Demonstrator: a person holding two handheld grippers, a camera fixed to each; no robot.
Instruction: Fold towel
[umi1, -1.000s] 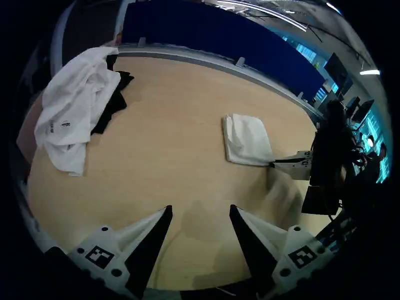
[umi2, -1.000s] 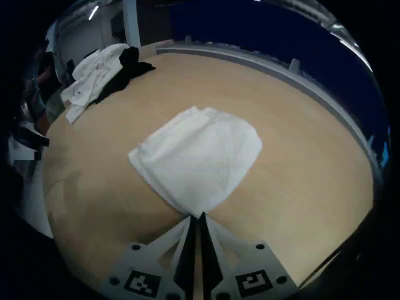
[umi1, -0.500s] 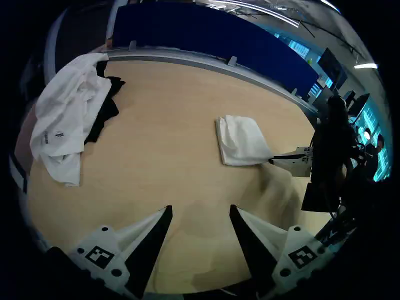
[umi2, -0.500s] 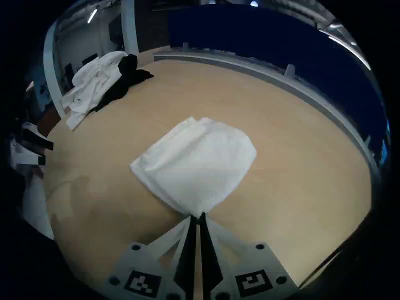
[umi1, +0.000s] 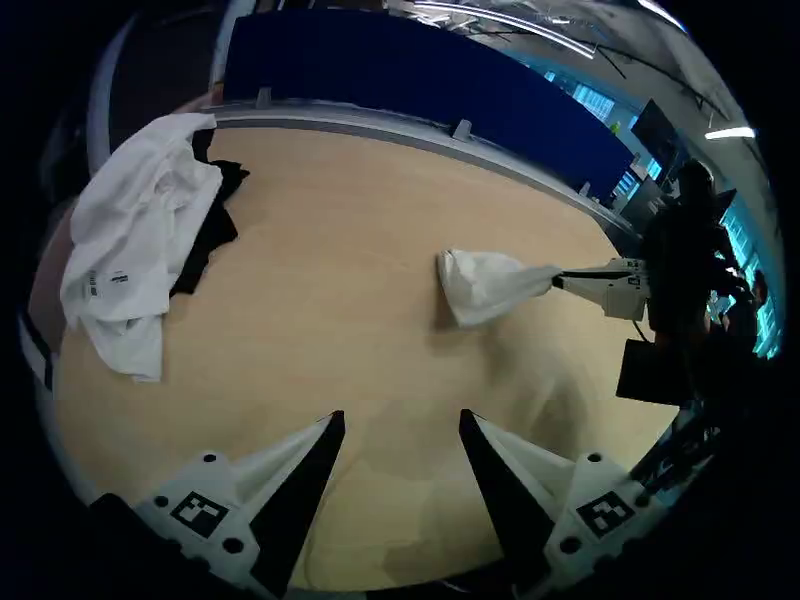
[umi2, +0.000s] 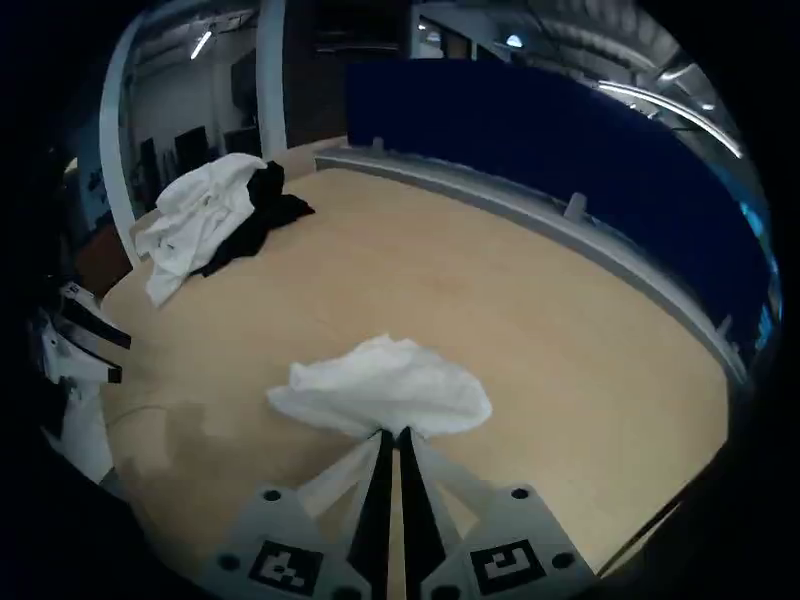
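At the far left of the left gripper view, a rumpled heap of white and black garments (umi1: 135, 235) lies on the pale wooden tabletop (umi1: 330, 260), well apart from the work. Lower middle, the left gripper (umi1: 400, 415) hovers over bare wood, its fingers spread wide with nothing between them. Right of centre, the small white cloth towel (umi1: 485, 283) is bunched and drawn to a point, one end low by the table. Its other corner is pinched between the closed fingers of the right gripper (umi1: 562, 278), and a dark-clad person (umi1: 690, 250) stands at the far right. Crumpled like this, the towel shows no tidy fold, so I judge that laying it flat and bringing its edges together squarely remains to be done
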